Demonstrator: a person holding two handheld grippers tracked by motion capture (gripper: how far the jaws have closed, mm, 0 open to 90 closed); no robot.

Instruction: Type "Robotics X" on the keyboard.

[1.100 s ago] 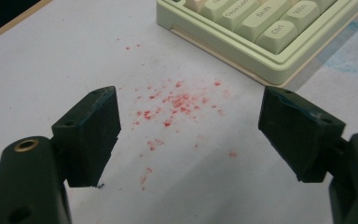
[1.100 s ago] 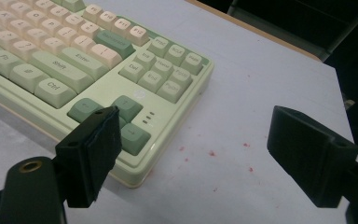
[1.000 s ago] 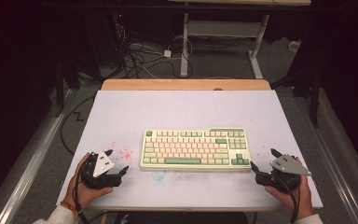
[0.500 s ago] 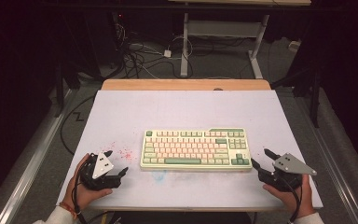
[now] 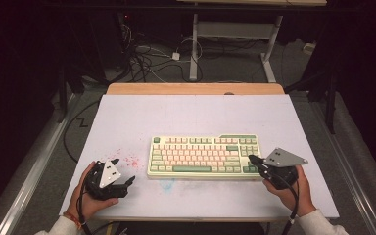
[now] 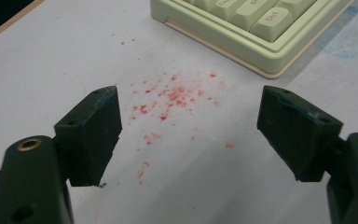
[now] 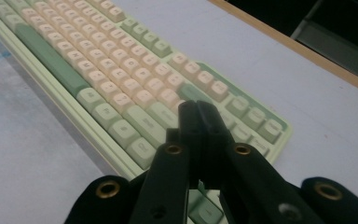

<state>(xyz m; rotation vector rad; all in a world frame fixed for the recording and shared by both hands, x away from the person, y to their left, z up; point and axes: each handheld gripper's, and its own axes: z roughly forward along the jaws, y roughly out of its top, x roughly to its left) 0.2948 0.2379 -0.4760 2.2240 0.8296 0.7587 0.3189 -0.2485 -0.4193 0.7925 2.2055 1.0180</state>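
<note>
Your right gripper (image 7: 198,109) has just clamped shut (nothing between the jaws) over the keyboard (image 5: 203,155); left gripper (image 6: 189,135) gapes empty. Drop carelessly and you'll likely mash neighbouring keys.

A keyboard (image 5: 204,155) lies on the table (image 5: 191,112), toward its near edge. The left gripper (image 5: 122,183) rests on the table left of the keyboard; the right gripper (image 5: 252,160) sits over the keyboard's right end.
</note>
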